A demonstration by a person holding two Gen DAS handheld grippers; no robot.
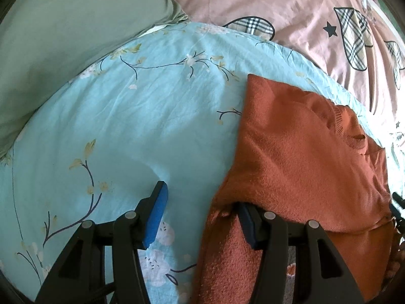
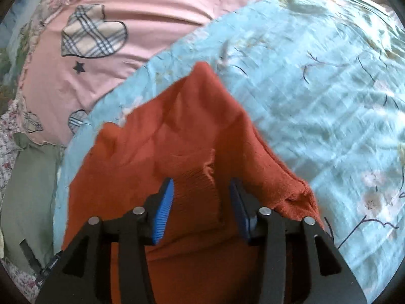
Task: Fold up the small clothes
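A small rust-orange knit sweater (image 1: 298,157) lies partly folded on a light blue floral sheet (image 1: 141,116). My left gripper (image 1: 200,202) is open at the sweater's left edge. Its left pad (image 1: 157,215) is over the bare sheet, and its right finger is tucked under the sweater's edge. In the right wrist view the sweater (image 2: 177,131) fills the middle, with its ribbed neck band (image 2: 197,177) between the fingers. My right gripper (image 2: 202,197) is open just over that band, holding nothing.
A pink duvet with plaid hearts (image 1: 291,2) lies beyond the sheet, also in the right wrist view (image 2: 121,20). A sage green pillow (image 1: 63,38) sits at far left. Green fabric (image 2: 30,185) lies at the sheet's left edge.
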